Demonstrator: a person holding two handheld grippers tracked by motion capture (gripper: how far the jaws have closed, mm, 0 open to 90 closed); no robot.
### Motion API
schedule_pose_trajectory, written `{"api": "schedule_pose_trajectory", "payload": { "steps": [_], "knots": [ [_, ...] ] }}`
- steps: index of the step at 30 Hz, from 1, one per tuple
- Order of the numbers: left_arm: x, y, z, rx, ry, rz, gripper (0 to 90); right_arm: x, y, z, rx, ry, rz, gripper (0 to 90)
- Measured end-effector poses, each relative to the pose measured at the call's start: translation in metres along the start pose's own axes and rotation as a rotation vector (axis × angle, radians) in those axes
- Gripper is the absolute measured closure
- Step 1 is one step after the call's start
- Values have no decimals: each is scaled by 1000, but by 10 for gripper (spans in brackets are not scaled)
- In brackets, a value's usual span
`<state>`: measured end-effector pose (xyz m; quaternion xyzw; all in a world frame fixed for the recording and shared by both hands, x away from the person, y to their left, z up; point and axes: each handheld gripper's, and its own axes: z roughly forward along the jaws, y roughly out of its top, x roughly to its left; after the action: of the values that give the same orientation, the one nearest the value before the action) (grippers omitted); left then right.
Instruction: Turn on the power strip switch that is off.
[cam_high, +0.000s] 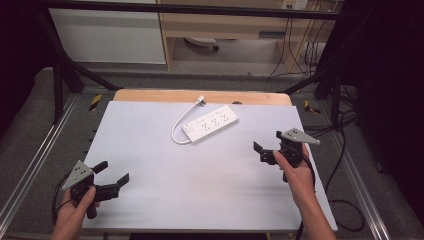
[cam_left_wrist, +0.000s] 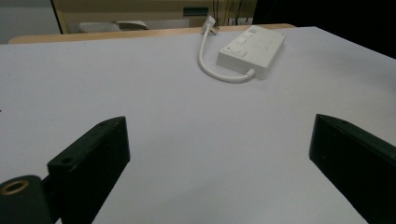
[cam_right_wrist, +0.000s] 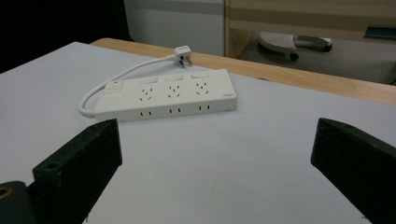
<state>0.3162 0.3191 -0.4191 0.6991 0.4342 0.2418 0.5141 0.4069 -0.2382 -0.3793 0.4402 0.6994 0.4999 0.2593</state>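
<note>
While both claws are held wide apart and empty above the worktop (cam_high: 165, 200), the power strip (cam_high: 212, 123) is seen lying flat toward the far middle of it, well apart from either. The left claw (cam_high: 114, 172) is held at the near left corner and the right claw (cam_high: 262, 150) near the right edge. The strip's cord (cam_high: 179, 125) is looped off its left end, with the plug (cam_high: 201, 100) laid near the far edge.

A white-topped table (cam_high: 165, 190) with a wooden far edge is framed by black metal bars (cam_high: 200, 9), beyond which a grey floor (cam_high: 240, 55), a wooden cabinet (cam_high: 225, 25) and hanging cables (cam_high: 300, 50) are seen.
</note>
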Motion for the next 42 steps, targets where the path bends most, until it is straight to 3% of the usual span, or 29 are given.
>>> {"api": "schedule_pose_trajectory", "payload": {
  "steps": [27,36,42],
  "knots": [
    [-2,0,2,4,-11,2,53,-7,37,55,6,-25,-9,36],
    [-2,0,2,10,-7,3,53,-6,46,73,11,-32,-16,86],
    [-1,-1,2,9,-8,-2,53,-5,49,90,7,-35,-13,179]
  ]
}}
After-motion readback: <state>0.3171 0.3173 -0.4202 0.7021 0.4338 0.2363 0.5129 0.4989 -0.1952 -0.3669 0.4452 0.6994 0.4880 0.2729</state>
